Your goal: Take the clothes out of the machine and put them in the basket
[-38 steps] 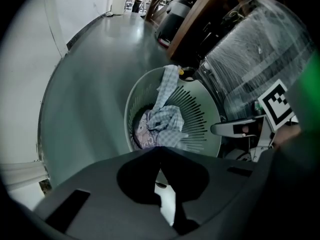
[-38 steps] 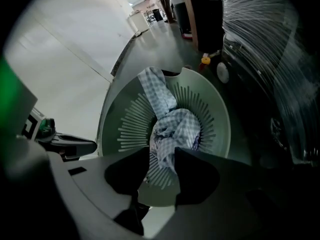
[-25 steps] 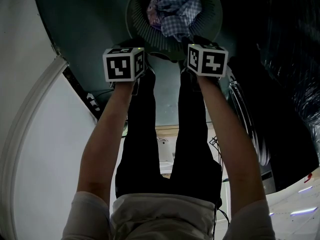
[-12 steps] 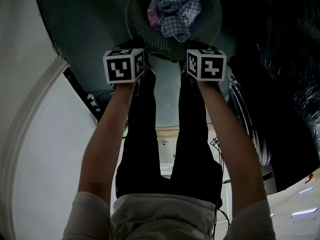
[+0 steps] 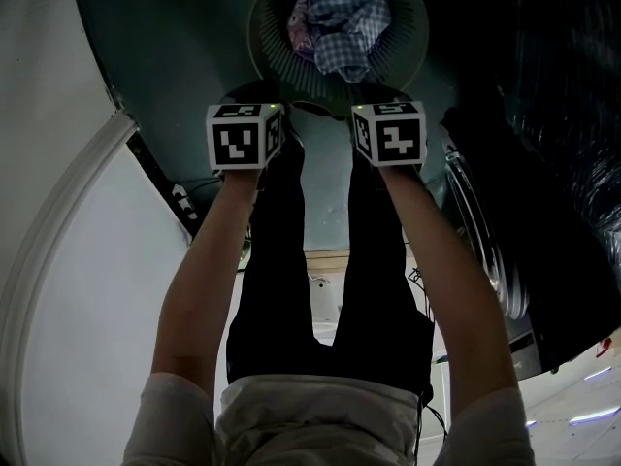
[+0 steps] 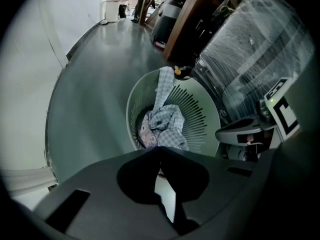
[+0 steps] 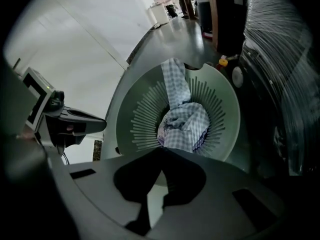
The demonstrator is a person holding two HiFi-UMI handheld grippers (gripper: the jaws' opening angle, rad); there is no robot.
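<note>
Fingers (image 6: 137, 176) of the left gripper (image 6: 160, 150) are pressed together at the tips with nothing between them. The right gripper (image 7: 161, 150) is the same, closed tight and empty. Both point steeply down, side by side but apart, over the near rim of the basket (image 5: 398, 61), and neither touches it.

The basket is round, pale green, with slotted walls (image 6: 200, 119), and it stands on the grey-green floor (image 5: 165, 56). The clothes (image 5: 342, 29) lie in it as a crumpled heap at the bottom. Most of the heap is blue-and-white checked cloth (image 7: 186, 125). A purplish patterned piece (image 6: 144, 133) is tucked against its left side in the head view.

One long strip of the checked cloth (image 7: 175, 79) runs out of the heap, climbs the inside wall and hangs over the rim on the side away from the person. Its long axis lies straight away from the grippers, with the free end at the far rim and the other end buried in the heap.
</note>
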